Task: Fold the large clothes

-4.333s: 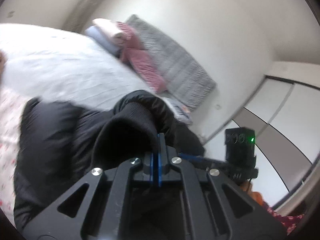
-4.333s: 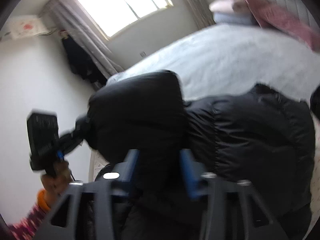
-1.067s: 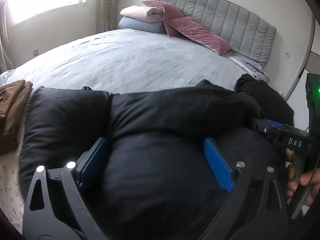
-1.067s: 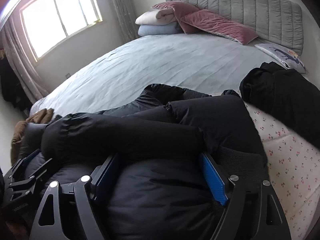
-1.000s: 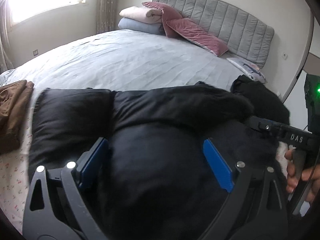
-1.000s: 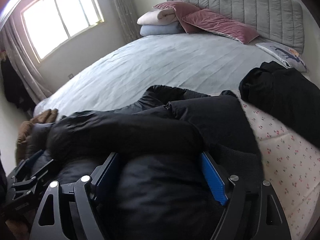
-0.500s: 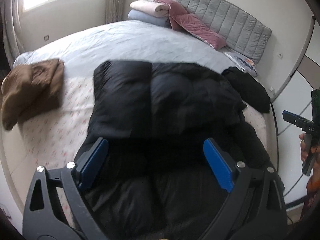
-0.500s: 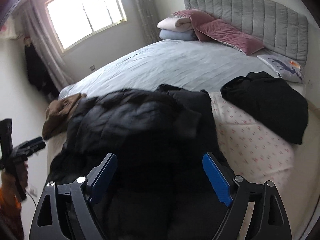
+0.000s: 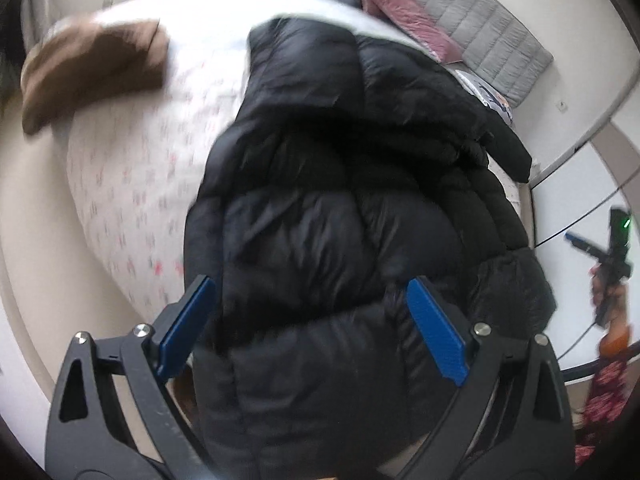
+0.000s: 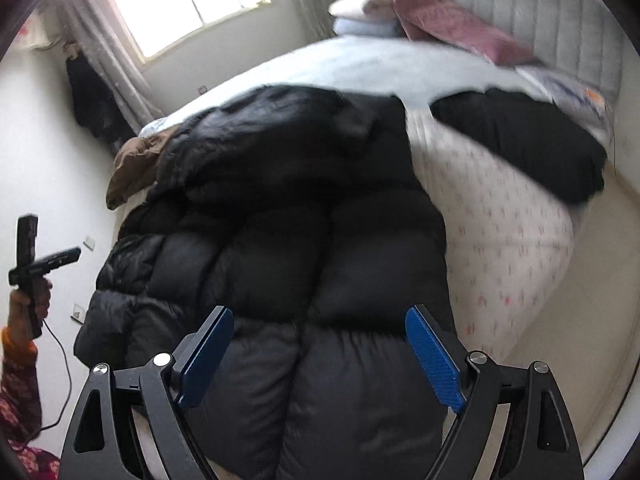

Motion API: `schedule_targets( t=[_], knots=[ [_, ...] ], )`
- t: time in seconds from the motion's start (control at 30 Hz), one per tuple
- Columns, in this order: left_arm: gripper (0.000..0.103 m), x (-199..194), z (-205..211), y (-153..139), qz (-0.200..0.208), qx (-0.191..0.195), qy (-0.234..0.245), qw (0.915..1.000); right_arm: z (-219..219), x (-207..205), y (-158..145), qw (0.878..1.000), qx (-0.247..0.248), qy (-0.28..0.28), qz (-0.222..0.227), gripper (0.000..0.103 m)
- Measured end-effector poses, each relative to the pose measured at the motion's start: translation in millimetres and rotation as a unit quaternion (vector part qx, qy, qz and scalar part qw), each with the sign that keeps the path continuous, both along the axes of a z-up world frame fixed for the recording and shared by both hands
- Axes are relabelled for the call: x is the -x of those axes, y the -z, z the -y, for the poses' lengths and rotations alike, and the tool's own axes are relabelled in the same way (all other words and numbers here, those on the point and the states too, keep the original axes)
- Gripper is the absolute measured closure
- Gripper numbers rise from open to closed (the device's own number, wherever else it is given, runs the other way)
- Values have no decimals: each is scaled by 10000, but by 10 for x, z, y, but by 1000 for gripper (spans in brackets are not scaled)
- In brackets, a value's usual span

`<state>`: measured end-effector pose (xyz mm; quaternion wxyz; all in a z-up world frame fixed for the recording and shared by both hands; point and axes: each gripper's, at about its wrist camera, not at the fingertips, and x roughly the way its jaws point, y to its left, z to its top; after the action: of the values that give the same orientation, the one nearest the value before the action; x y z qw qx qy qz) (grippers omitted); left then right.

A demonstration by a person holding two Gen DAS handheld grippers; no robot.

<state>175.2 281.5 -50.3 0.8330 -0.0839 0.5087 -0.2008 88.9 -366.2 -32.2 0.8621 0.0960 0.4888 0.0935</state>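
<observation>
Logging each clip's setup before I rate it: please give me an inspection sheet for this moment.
Surface: bed, floral sheet at the near end, pale cover beyond.
Job's things: black puffer coat lying lengthwise on the bed, its near end hanging over the edge.
Clutter: brown garment and a second black garment either side of the coat; pink cushions and folded bedding at the headboard.
Grippers: left gripper and right gripper both above the coat, jaws wide, pads not touching the fabric.
Cables: thin black lead hanging from the left handle.
Surroundings: window, curtains, grey padded headboard.
</observation>
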Motion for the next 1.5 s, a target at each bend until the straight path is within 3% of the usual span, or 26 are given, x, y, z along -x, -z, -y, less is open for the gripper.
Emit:
schedule_targets(
  t=[0.1, 0.37, 0.67, 0.8, 0.9, 1.07, 1.13, 1.2, 1.27, 1.37, 1.5],
  knots=[
    [7, 52, -174, 209, -436, 306, -128, 9985, 201, 81, 215, 9991, -232, 228, -277, 14],
    [7, 237, -494, 648, -1103, 870, -275, 9897, 629, 322, 752, 9895, -877, 769, -859, 14],
    [8, 311, -675, 927, -1445, 963, -252, 9845, 956, 460, 1053, 9768, -1438, 1186, -1050, 14],
    [8, 336, -674, 1008, -1642, 1273, -39, 9782, 1031, 449, 1193, 9700, -1714, 1237, -1199, 14],
    [12, 401, -654, 1063, -1772, 1456, 122, 9733, 1024, 465, 1320, 9636, -1993, 1183, -1330, 14],
    [36, 503, -649, 1034, -1809, 1964, 289, 9633, 1021, 541, 1514, 9533, -2339, 1244, -1449, 14],
    [39, 585, -601, 1002, -1751, 2120, 423, 9605, 1028, 582, 1554, 9492, -2509, 1274, -1406, 15],
    [44, 676, -543, 1015, -1765, 2229, 536, 9572, 1009, 628, 1559, 9469, -2678, 1213, -1304, 23],
    [60, 737, -473, 1030, -1821, 2349, 617, 9528, 963, 680, 1535, 9403, -3014, 1055, -1180, 51],
    [80, 817, -408, 981, -1713, 2482, 420, 9525, 835, 739, 1352, 9376, -3322, 725, -727, 82],
    [91, 937, -401, 584, -1000, 2721, 221, 9568, 676, 832, 919, 9495, -3075, 627, -81, 93]
  ],
)
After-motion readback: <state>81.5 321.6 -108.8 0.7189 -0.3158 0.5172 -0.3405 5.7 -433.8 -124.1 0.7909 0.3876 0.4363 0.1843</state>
